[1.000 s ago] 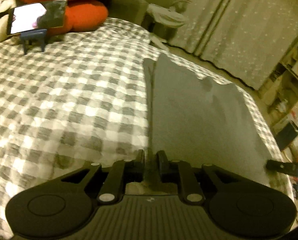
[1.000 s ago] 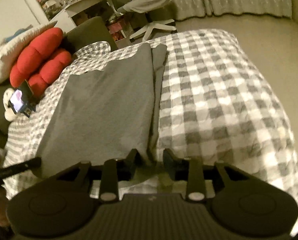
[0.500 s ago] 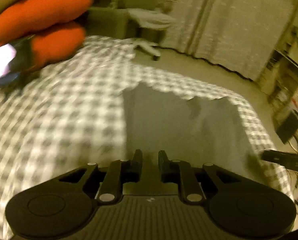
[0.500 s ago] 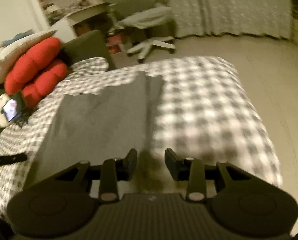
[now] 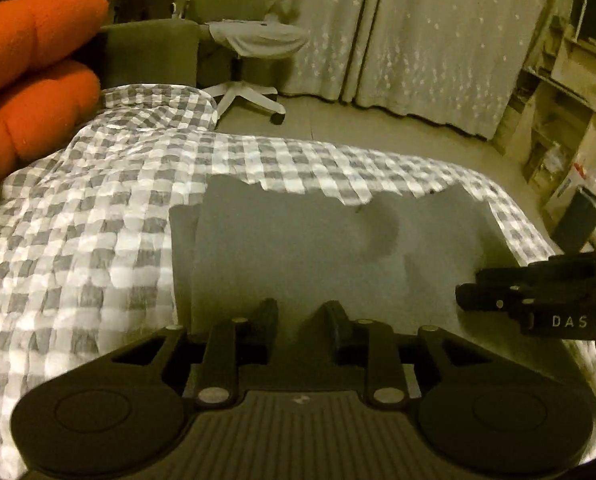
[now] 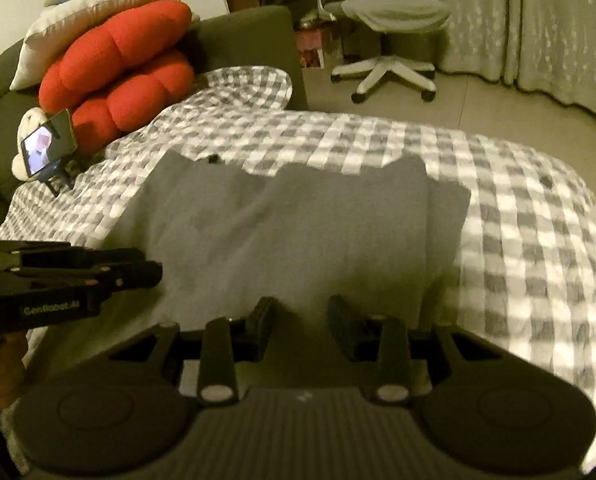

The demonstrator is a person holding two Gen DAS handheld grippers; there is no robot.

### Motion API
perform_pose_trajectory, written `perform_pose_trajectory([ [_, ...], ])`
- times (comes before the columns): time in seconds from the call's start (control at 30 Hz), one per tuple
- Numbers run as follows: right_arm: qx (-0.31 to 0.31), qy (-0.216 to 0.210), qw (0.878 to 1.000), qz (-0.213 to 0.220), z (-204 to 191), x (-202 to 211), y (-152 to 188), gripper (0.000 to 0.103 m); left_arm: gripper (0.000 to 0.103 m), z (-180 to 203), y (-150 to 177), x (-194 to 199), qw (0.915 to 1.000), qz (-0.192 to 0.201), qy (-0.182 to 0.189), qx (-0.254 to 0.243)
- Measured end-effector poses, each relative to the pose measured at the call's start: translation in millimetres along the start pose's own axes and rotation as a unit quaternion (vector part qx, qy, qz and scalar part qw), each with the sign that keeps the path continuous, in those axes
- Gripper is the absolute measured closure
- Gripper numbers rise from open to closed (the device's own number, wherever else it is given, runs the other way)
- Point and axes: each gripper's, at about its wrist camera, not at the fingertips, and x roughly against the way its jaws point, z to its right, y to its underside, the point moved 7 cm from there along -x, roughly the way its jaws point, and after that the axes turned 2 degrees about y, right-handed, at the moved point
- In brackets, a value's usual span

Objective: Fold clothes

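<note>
A grey garment (image 6: 298, 232) lies flat on a bed covered with a grey-and-white checked sheet (image 6: 537, 248). It looks partly folded already: a narrow strip of cloth shows beneath its edge on one side, and its far edge is uneven, with two small peaks. Its long axis runs side to side across my view, parallel to the line between my two tongs.

The garment sits directly ahead of and below both tongs, its near edge hidden beneath them. My right gripper (image 6: 301, 322) is over the near edge towards the right half, my left gripper (image 5: 301, 320) over the left half, so each hand is nearest its own end. The next fold, I judge, means taking that near edge and carrying it away from me to the far edge.

The left tongs are opening, jaws narrowly apart, nothing between them. The right tongs are also narrowly apart and empty; the pads press no cloth.

Further out: red cushions (image 6: 118, 68) and a pale pillow (image 6: 94, 12) at the bed's head, and a phone on a small stand (image 6: 48, 148) beside them. Beyond the bed are a white swivel chair (image 6: 389, 28), curtains (image 5: 437, 32), and shelves (image 5: 561, 112). No containers hold anything I can make out.
</note>
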Motion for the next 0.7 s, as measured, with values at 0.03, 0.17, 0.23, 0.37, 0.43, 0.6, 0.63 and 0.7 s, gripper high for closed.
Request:
perform_pose_trajectory([
  [0.03, 0.003, 0.006, 1.0, 0.004, 1, -2, -2, 0.07, 0.076, -3, -3, -2, 1.0, 0.004, 0.0, 0.0],
  [0.17, 0.008, 0.018, 1.0, 0.019, 4, -14, -12, 0.069, 0.076, -11, -9, -7, 0.9999, 0.015, 0.0, 0.006],
  [0.23, 0.011, 0.026, 0.999, 0.025, 4, -19, -18, 0.068, 0.076, -14, -12, -9, 0.9997, 0.021, -0.002, 0.011],
  [0.37, 0.026, 0.056, 0.997, 0.041, 5, -31, -28, 0.068, 0.076, -24, -17, -14, 0.9991, 0.035, -0.003, 0.023],
  [0.43, 0.024, 0.064, 0.996, 0.05, 7, -36, -31, 0.068, 0.076, -30, -18, -16, 0.9985, 0.045, -0.001, 0.032],
  [0.6, 0.029, 0.088, 0.992, 0.082, 6, -47, -35, 0.067, 0.076, -29, -16, -16, 0.9982, 0.058, -0.007, 0.016],
  [0.63, 0.028, 0.091, 0.992, 0.086, 6, -48, -36, 0.066, 0.076, -30, -17, -15, 0.998, 0.059, -0.006, 0.018],
  [0.7, 0.024, 0.095, 0.991, 0.093, 7, -49, -37, 0.065, 0.076, -31, -18, -11, 0.9978, 0.062, -0.004, 0.024],
])
